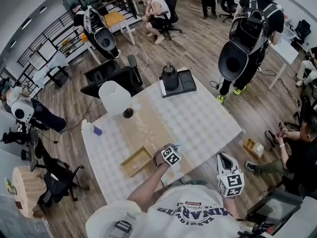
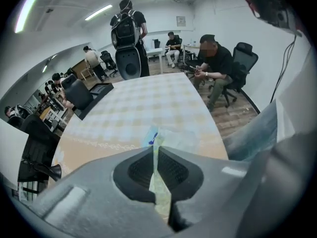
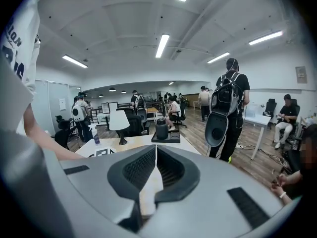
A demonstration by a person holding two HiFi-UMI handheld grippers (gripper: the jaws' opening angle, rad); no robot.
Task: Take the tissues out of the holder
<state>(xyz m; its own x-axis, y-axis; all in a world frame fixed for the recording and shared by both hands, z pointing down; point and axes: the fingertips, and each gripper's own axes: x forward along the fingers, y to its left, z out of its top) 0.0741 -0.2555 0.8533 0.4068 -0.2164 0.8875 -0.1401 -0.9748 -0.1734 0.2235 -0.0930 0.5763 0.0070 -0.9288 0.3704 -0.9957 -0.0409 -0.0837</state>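
Note:
A shallow wooden holder (image 1: 135, 161) lies on the table near its front edge. Just right of it my left gripper (image 1: 175, 146) hovers over the cloth, shut on a thin tissue pack (image 1: 177, 145). In the left gripper view the pale pack with blue print (image 2: 157, 139) sticks out between the closed jaws of the left gripper (image 2: 156, 152). My right gripper (image 1: 223, 158) hangs off the table's right front corner, away from the holder. The right gripper view has it (image 3: 154, 155) shut with nothing between its jaws, aimed across the room.
The table's checked cloth (image 1: 198, 118) carries a white lamp (image 1: 115, 98), a spray bottle (image 1: 92, 128) and a black kettle (image 1: 170, 77) on a dark tray (image 1: 188, 82). A person with a backpack (image 1: 250, 29) stands to the right. Others sit nearby, among office chairs.

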